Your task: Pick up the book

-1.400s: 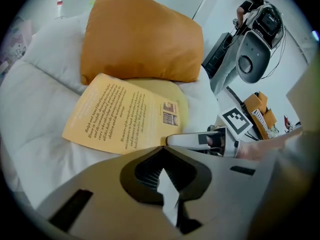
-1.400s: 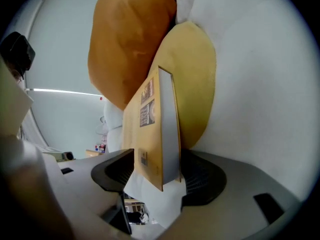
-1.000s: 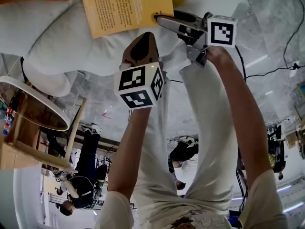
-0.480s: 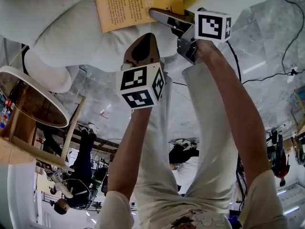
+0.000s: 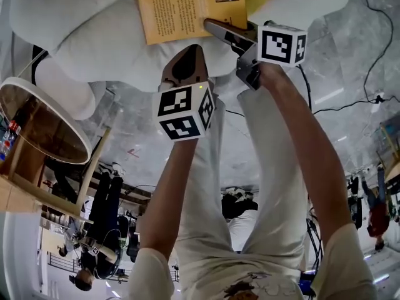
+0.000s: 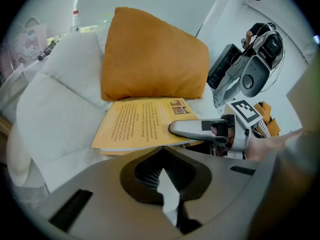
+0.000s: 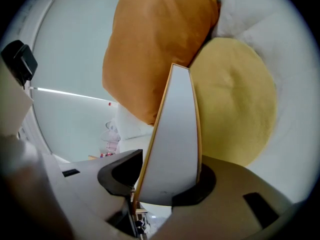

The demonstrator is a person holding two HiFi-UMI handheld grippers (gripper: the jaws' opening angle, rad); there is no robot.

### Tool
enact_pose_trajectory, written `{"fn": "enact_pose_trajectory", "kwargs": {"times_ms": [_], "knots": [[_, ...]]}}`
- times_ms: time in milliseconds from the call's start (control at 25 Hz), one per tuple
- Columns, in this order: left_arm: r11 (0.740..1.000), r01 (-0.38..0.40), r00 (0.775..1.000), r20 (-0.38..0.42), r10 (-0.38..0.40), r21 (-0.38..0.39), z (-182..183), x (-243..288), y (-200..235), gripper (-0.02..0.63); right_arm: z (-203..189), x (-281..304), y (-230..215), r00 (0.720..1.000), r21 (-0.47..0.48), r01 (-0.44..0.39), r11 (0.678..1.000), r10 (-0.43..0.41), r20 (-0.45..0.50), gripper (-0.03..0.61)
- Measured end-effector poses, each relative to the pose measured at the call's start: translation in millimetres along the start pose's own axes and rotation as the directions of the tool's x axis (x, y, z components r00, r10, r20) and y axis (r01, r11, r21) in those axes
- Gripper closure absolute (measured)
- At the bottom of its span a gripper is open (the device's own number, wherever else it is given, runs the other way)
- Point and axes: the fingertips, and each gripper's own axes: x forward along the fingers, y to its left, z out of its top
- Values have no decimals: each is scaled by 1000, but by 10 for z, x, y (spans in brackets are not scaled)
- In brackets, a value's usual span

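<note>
The book (image 5: 187, 11), a thin paperback with a yellow-orange cover, lies flat on a white sofa cushion (image 5: 94, 36). My right gripper (image 5: 215, 27) reaches over its right-hand corner. One jaw lies on the cover in the left gripper view, where the book (image 6: 140, 126) and right gripper (image 6: 175, 130) both show. In the right gripper view the book's white page edge (image 7: 175, 134) stands between the closing jaws of the right gripper (image 7: 165, 179); I see no firm squeeze. My left gripper (image 5: 186, 58) hangs shut and empty just short of the book, its tips (image 6: 162, 151) meeting.
An orange pillow (image 6: 150, 54) leans behind the book and a round yellow cushion (image 7: 235, 99) lies beside it. A round wooden side table (image 5: 37, 124) stands left of the sofa. Cables (image 5: 350, 99) trail over the pale floor. People stand further off.
The right gripper has slid further over the book's corner, so the cover now sits deeper between its jaws. The left gripper holds about the same place below the book.
</note>
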Motion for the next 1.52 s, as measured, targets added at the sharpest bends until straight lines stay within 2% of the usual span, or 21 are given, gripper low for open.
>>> {"fn": "enact_pose_trajectory", "kwargs": {"times_ms": [360,600,1040,1520], "knots": [[1000,-13,1000,10,13,21,262,-120,182,607,92,-24,164,999,-80,35,996,-37,-22,382],[999,2,998,55,-5,54,558,-594,-201,607,199,-538,609,998,-131,61,990,-60,8,382],[997,23,996,85,-29,69,784,-1253,-624,607,311,-1064,1305,996,-167,79,983,-73,44,382],[995,65,992,99,-73,82,1040,-1957,-831,607,361,-1375,2068,994,-192,90,977,-77,75,382]]}}
